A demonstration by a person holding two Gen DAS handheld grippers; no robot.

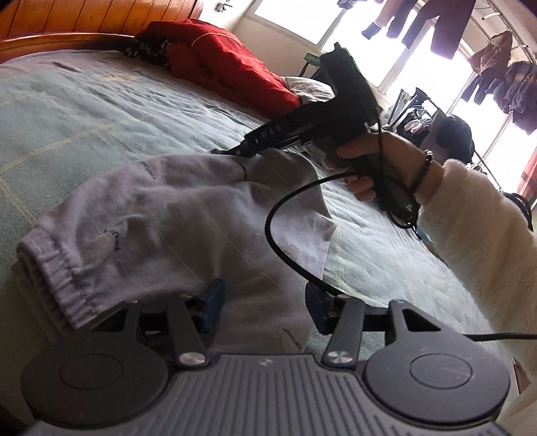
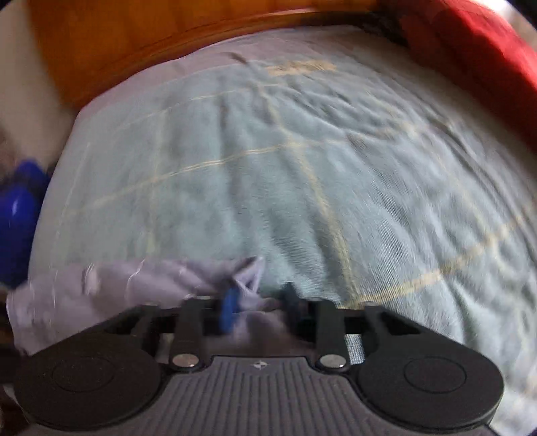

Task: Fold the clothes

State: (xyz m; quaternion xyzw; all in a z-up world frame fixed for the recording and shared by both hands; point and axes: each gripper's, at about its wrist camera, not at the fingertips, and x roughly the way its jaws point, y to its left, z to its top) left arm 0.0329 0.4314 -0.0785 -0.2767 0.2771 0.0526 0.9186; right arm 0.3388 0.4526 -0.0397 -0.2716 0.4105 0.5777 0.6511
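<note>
I see the pale lilac-grey cotton garment with an elastic cuffed hem and small printed lettering (image 1: 174,214) lying rumpled on the pale green quilted bedspread with thin yellow grid lines (image 1: 84,110), near the bed's front edge. In the left wrist view, my left gripper (image 1: 263,307) sits low over the near part of the garment, its blue-padded fingers (image 1: 210,307) roughly half apart with the fabric running between them; the pads do not appear to press on the cloth. At the garment's far end, my right gripper (image 1: 235,152) has its dark tip on a raised fold of the cloth, lifting it into a small peak. The right wrist view is motion-blurred, but a bunch of the lilac fabric (image 2: 141,285) gathers between its narrowly spaced fingers (image 2: 230,307), so I read it as pinching the cloth. The person's right hand (image 1: 376,161), with a beaded bracelet and a fluffy cream sleeve (image 1: 476,241), holds that gripper's handle; a black cable (image 1: 285,241) loops from it across the garment. Farther out, a red padded quilt or jacket (image 1: 228,63) is heaped by the orange-brown wooden headboard (image 1: 84,20). Dark clothes hang on a rack (image 1: 433,26) before bright windows. A blurred blue object (image 2: 20,208) shows at the left edge of the right wrist view; I cannot tell what it is.
</note>
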